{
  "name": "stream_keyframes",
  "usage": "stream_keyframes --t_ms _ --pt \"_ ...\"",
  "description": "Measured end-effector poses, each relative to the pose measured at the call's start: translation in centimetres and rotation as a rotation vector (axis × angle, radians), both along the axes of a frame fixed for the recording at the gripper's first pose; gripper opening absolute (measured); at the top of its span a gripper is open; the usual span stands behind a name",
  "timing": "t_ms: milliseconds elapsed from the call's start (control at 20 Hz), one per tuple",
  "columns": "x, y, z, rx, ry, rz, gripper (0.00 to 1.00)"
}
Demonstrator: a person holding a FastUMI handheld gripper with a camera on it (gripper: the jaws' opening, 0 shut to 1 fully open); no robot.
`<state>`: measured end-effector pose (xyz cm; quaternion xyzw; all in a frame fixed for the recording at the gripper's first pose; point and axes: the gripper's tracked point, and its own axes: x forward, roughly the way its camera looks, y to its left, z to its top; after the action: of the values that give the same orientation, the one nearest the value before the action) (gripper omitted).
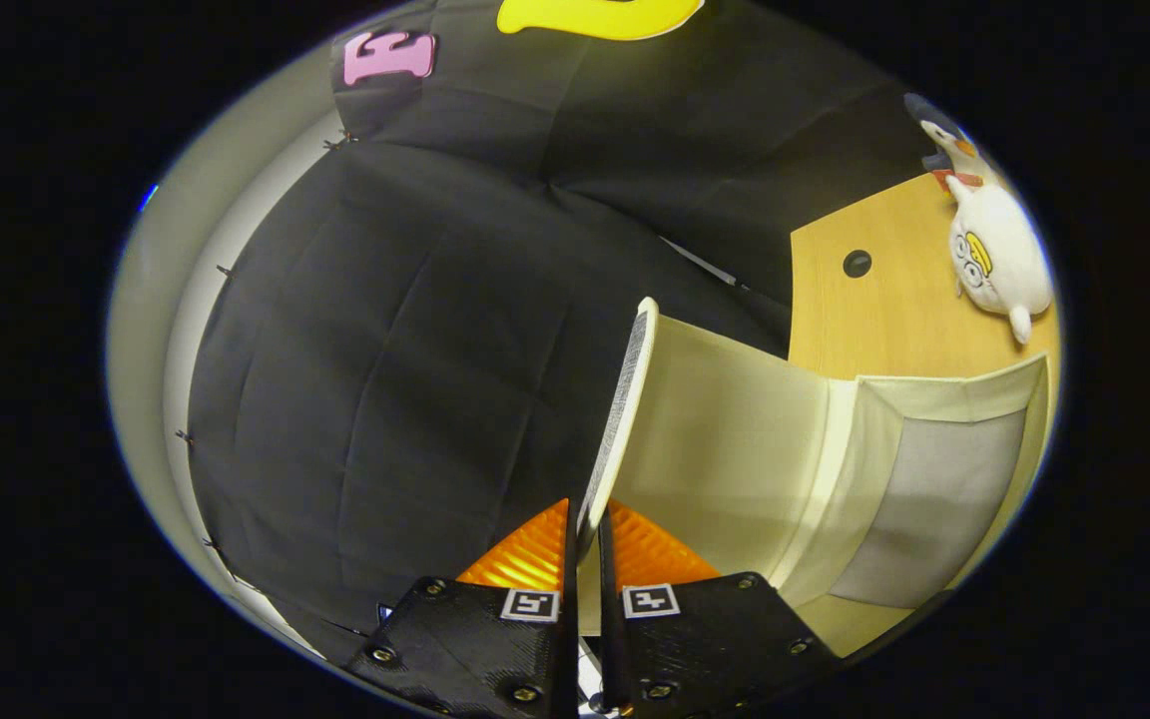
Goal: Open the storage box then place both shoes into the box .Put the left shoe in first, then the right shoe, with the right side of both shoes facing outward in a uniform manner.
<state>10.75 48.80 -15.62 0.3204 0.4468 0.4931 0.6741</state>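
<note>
My gripper [585, 544] is shut on the thin edge of the storage box's lid [625, 399], with both fingers pressed on it from either side. The lid stands swung up, seen almost edge-on, running from the fingertips away ahead. Right of the lid the cream storage box [735, 439] lies open, its pale inner walls and a grey panel [934, 509] showing. The view is tilted, so the box and the table lean to the right. No shoe is visible.
A wooden table [884, 310] with a round cable hole [857, 264] lies beyond the box. A white plush toy [999, 255] rests on it at the far side. Black cloth hangs to the left of the lid.
</note>
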Motion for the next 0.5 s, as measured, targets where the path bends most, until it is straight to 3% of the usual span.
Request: stream_keyframes --t_ms 350,450,500 --pt "-1.7 6.6 -4.0 -0.142 -0.068 -0.003 0.09" --pt "-1.7 6.8 -3.7 -0.15 -0.075 0.004 0.24" --pt "-1.8 6.9 -4.3 -0.163 -0.084 0.019 0.46"
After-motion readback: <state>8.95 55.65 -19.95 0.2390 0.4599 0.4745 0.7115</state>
